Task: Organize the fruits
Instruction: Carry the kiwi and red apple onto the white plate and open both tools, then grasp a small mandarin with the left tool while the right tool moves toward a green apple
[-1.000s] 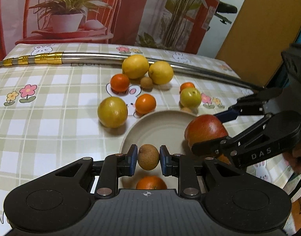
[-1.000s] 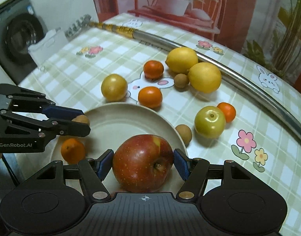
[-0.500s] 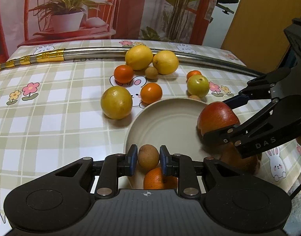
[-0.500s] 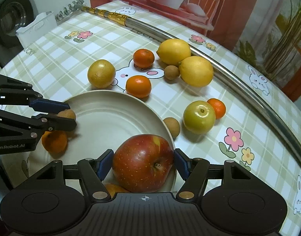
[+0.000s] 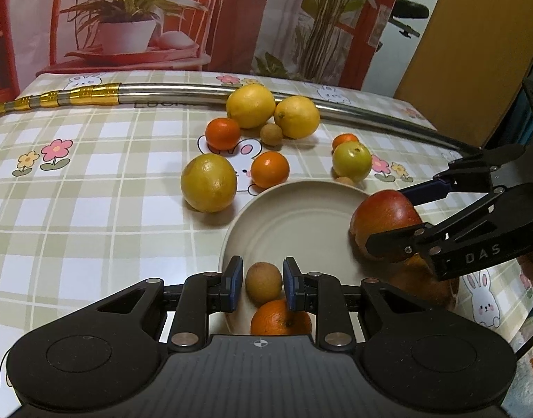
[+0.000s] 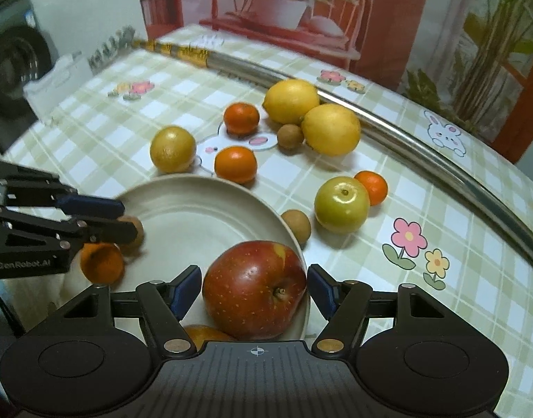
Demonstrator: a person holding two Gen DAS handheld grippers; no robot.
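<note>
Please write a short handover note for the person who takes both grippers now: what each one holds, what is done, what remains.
Left gripper: fingers shut on a longan, over the plate.
Right gripper: fingers shut on the red apple, over the plate's rim.
Done: one orange lies in the plate; another fruit shows partly under the apple.
Left on the table: two lemons, a yellow fruit, three oranges, a green apple, two longans.
Next, probably: release both, then fetch the rest.
</note>
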